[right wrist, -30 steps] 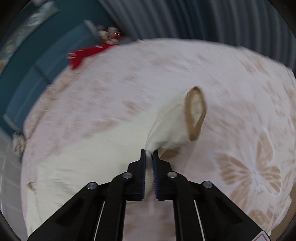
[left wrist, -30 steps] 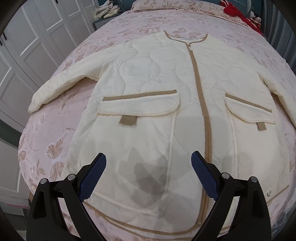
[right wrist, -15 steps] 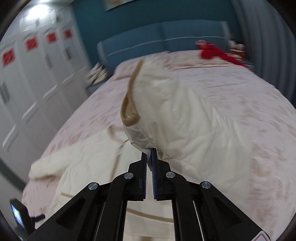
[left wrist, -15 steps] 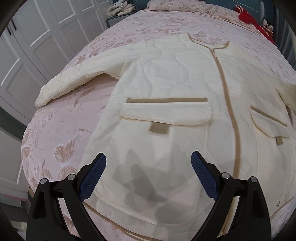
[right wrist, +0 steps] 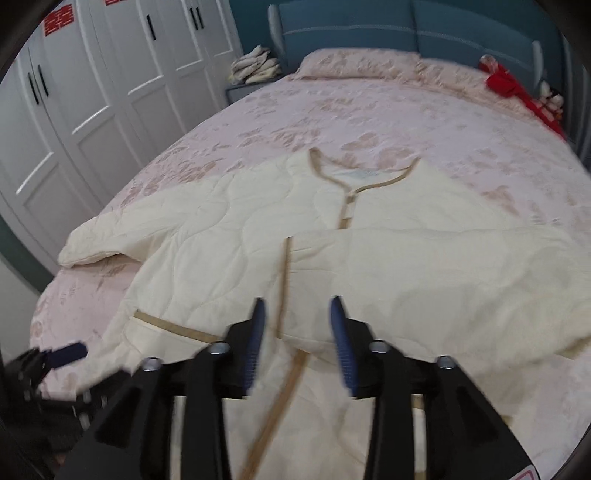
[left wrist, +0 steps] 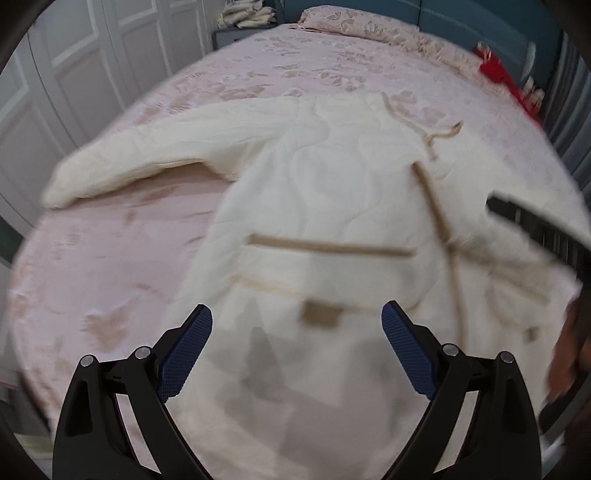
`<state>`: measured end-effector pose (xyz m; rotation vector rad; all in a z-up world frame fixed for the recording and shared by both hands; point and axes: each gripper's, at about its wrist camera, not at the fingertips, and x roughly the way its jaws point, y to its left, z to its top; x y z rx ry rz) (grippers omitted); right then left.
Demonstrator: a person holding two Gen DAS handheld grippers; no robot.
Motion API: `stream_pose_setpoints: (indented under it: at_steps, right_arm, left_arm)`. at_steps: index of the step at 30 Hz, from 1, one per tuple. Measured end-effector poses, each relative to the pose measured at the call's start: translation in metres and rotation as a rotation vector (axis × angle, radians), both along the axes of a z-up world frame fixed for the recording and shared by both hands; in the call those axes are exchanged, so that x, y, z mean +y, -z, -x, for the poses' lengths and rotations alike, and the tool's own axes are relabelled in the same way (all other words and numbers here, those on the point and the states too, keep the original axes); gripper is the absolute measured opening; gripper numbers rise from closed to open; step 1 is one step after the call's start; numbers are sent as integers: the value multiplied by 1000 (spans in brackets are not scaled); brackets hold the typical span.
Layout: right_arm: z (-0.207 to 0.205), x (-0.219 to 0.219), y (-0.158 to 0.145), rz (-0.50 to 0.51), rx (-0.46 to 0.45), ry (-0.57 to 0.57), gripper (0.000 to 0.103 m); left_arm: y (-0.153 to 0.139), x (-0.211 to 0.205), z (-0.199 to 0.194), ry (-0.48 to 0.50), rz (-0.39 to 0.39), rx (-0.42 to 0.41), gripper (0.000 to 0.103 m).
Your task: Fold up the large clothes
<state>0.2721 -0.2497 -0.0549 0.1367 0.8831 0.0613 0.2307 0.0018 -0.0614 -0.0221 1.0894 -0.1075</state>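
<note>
Left wrist view: a pink floral bed (left wrist: 110, 258) beside white wardrobes (left wrist: 74, 74) carries the cream jacket (left wrist: 314, 192); the left gripper (left wrist: 297, 347) hangs spread and empty.

Right wrist view: a blue headboard (right wrist: 406, 33) backs the bed; one jacket sleeve (right wrist: 443, 266) lies folded across its front, and the right gripper (right wrist: 297, 343) has just been opening, nothing between its pads.

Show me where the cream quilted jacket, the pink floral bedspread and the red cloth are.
cream quilted jacket (right wrist: 229, 236): right wrist view, chest panel.
pink floral bedspread (right wrist: 332, 110): right wrist view, bare part above the collar.
red cloth (right wrist: 506, 83): right wrist view, its upper bunch.
</note>
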Motion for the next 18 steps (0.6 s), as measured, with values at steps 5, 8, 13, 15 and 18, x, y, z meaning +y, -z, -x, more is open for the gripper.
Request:
stream_pose_setpoints:
  at_steps: [5,8,13,15,18]
  right_arm:
    - [22,-33,-9,27,9,82,41]
    - [34,-54,-11,47,22,127,41]
    - [46,-76,-6,52,46,172,41]
    - [49,-82,-3,49,57,183,41]
    - [54,-88,2,55,70,193,41]
  left_arm:
    - [3,-35,-39,41,206,36,91]
    - [12,-64,-56,47,289,76,91]
    - [32,-108,-75,48,398,171,90]
    - [40,-118,-79,44,405,201,85]
    - [54,-132,-82,56,392,257,51]
